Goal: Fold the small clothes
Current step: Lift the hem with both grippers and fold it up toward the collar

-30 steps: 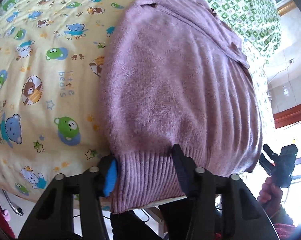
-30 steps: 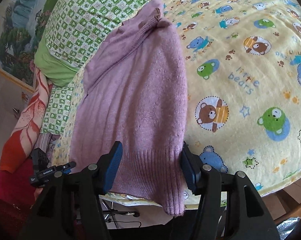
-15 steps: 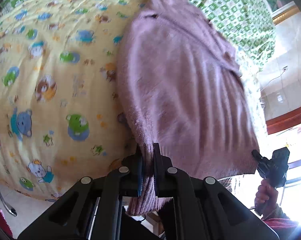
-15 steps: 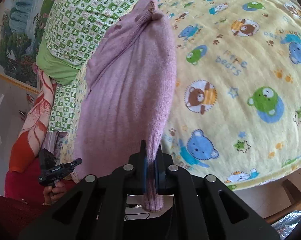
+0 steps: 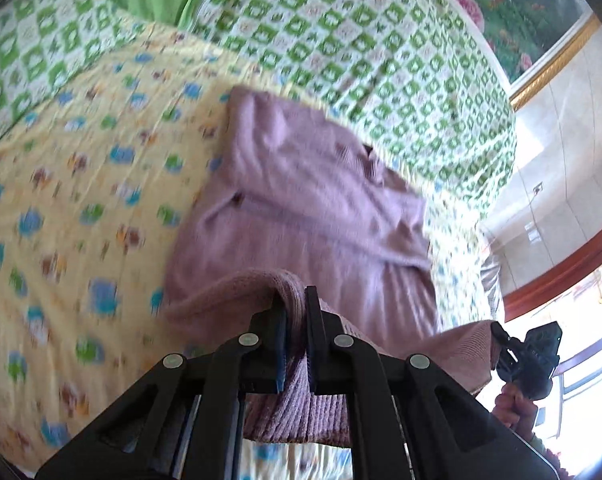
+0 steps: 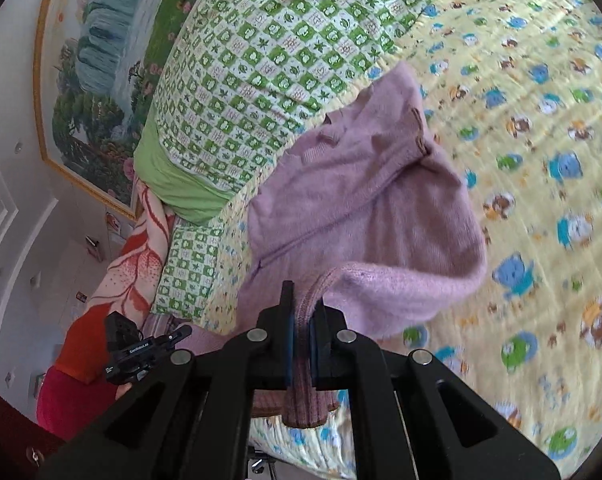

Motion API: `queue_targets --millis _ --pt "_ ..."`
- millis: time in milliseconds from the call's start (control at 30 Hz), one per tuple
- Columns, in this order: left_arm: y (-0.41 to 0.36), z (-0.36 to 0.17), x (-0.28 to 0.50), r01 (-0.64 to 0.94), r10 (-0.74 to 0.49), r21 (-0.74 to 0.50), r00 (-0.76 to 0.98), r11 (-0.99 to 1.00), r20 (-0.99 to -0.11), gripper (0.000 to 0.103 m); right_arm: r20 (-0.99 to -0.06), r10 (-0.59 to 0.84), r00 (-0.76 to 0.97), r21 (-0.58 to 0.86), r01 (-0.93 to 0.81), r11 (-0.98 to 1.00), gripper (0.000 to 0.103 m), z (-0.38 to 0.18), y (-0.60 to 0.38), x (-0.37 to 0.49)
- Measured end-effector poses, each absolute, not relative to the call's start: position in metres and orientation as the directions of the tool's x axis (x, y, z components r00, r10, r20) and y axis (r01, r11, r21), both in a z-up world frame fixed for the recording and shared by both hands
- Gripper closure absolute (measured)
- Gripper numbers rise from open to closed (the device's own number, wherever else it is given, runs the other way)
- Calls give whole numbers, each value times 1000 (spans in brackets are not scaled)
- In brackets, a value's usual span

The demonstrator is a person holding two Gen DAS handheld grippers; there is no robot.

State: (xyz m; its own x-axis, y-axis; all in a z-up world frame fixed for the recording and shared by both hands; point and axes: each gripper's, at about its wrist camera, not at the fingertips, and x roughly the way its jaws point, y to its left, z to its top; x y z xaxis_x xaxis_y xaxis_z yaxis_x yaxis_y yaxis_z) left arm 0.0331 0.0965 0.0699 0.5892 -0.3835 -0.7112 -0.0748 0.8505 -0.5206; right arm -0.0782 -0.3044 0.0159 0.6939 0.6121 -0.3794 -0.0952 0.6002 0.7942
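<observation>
A small lilac knitted sweater (image 5: pixel 309 216) lies on a yellow bear-print bedspread (image 5: pixel 73 208), its neck end towards the pillows. My left gripper (image 5: pixel 293 304) is shut on one corner of the ribbed hem, lifted off the bed. My right gripper (image 6: pixel 303 304) is shut on the other hem corner of the sweater (image 6: pixel 365 200). The hem hangs between both grippers and curls over the sweater's body. Each view shows the other gripper at its edge, held by a hand: the right gripper (image 5: pixel 501 342) pinching fabric, the left gripper (image 6: pixel 185 332) likewise.
A green-and-white checked quilt (image 5: pixel 361 40) and a green pillow (image 6: pixel 173 176) lie at the head of the bed. An orange-and-white blanket (image 6: pixel 129 272) sits beside them. A framed landscape picture (image 6: pixel 97 64) hangs on the wall. The bed's near edge runs just below the grippers.
Both grippers shut on the hem corners, then rose and moved forward over the bed, lifting the hem and folding it towards the neck. The views tipped up to show the pillows.
</observation>
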Motion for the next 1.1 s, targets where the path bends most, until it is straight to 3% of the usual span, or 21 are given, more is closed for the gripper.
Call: queue_targets --millis 267,633,1100 --pt "98 95 135 -79 -367 -547 662 833 -654 98 -363 535 763 787 -57 614 97 35 -333 15" --pt "100 59 265 -157 -314 -529 653 834 -689 98 -392 493 777 779 -5 627 97 36 -345 147" --pt "111 -22 359 -276 -209 -428 575 861 -791 97 -556 459 693 710 109 696 96 -26 -352 250"
